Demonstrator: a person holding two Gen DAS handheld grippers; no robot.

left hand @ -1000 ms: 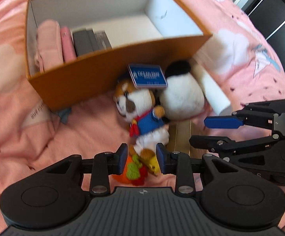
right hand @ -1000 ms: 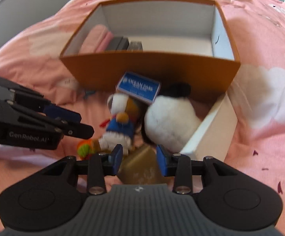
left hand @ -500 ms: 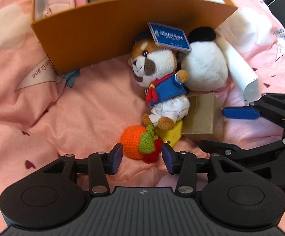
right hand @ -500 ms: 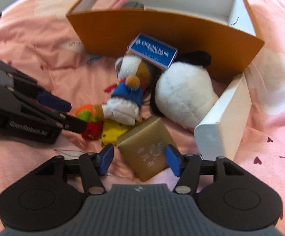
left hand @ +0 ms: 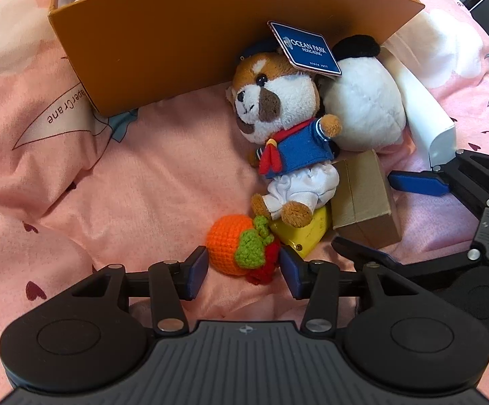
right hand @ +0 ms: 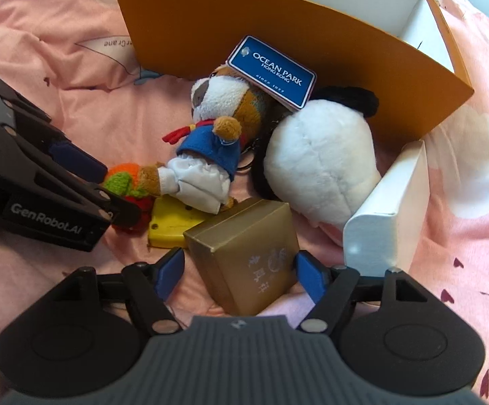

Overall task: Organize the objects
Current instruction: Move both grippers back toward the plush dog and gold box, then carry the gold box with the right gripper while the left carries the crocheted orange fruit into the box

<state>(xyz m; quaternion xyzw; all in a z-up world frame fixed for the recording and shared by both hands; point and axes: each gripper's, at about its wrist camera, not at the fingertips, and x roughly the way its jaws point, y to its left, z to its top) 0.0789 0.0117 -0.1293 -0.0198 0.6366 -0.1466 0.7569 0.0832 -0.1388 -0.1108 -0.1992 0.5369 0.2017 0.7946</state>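
A crocheted orange fruit (left hand: 234,249) lies on the pink bedcover between the fingers of my left gripper (left hand: 244,270), whose jaws are opening and not pressing on it. A gold box (right hand: 244,253) sits between the fingers of my right gripper (right hand: 239,271), also opening, with a gap on each side. Just beyond lie a plush dog in a blue sailor top (left hand: 278,111), a white and black plush (left hand: 362,108) and a flat yellow piece (left hand: 308,233). All lean against the front wall of the orange cardboard box (left hand: 177,50).
A long white box (right hand: 389,212) lies right of the plush toys, against the orange box's corner. A blue Ocean Park tag (right hand: 271,71) rests on the dog's head. Folded pink and dark items show inside the orange box. Rumpled pink bedcover (left hand: 126,185) spreads to the left.
Both grippers sank toward the toys and opened wider. The left came to straddle the crocheted orange, the right the gold box. The orange box slid up and out of the frame's centre.
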